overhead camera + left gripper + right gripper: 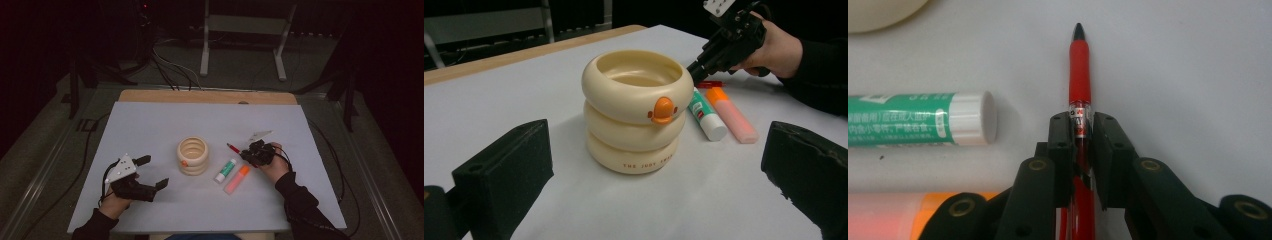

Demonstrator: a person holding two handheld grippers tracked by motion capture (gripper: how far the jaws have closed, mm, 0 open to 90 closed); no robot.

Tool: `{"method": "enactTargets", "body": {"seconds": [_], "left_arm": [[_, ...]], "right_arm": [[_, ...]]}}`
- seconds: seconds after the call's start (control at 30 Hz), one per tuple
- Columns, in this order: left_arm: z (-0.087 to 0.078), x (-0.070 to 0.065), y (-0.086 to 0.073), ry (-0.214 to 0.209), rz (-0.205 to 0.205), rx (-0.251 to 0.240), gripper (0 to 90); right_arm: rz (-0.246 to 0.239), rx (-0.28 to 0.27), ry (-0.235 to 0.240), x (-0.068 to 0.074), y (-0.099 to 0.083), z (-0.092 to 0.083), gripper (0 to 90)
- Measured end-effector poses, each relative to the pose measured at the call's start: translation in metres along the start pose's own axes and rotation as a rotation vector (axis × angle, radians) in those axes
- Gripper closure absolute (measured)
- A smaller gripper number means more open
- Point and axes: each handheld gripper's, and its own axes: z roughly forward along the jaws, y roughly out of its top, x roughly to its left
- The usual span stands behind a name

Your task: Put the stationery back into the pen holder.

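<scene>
1. At lower left of the high view, the left gripper [152, 172] rests on the table with jaws spread wide, holding nothing.
2. Centre frame stands the cream plastic ring-stacked duck-bill cup [192, 155].
3. Right of it lie a green-and-white glue stick [226, 170] and an orange highlighter [236, 179].
4. Right of centre, the right gripper [1082, 134] is clamped on the slim red plastic pen [1079, 65], which lies on the table. It is light, stiff and probably slick, so a grip near mid-barrel suits.
</scene>
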Motion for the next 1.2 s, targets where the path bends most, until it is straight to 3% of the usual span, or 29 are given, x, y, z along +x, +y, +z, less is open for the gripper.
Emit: {"method": "enactTargets", "body": {"seconds": [0.2,0.63,0.87,1.2], "left_arm": [[0.001,-0.001,0.0,-0.004,0.002,0.003,0.7],[-0.005,-0.002,0.008,-0.005,-0.021,-0.012,0.7],[-0.006,-0.001,0.014,-0.019,-0.045,-0.015,0.7],[-0.003,-0.01,0.026,-0.057,-0.025,-0.034,0.7]], "right_arm": [[0.01,-0.01,-0.01,0.0,-0.001,-0.001,80.2],[0.068,-0.112,-0.027,-0.005,0.0,-0.031,80.2],[0.079,-0.169,-0.012,0.002,0.003,-0.05,80.1],[0.081,-0.232,0.041,0.016,0.01,-0.068,80.1]]}}
